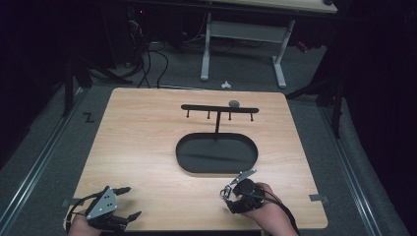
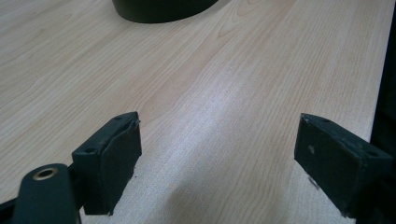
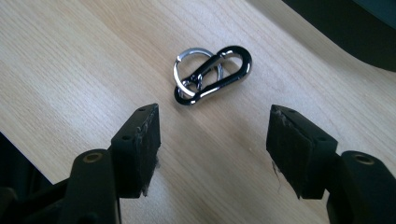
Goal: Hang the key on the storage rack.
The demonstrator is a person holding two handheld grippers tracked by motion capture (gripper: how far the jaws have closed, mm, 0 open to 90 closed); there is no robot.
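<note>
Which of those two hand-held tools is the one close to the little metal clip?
The right tool: the carabiner clip with its key ring lies on the table just beyond its open jaws. The left tool faces bare wood.

Both hands come in at the near edge of the table (image 1: 147, 147), the left gripper (image 1: 129, 202) at its left corner with jaws spread wide, the right gripper (image 1: 235, 184) toward its right, jaws likewise apart.

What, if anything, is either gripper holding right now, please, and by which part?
Nothing is held. The left gripper is open over bare table. The right gripper is open too, with the carabiner lying on the table ahead of its jaws, untouched.
</note>
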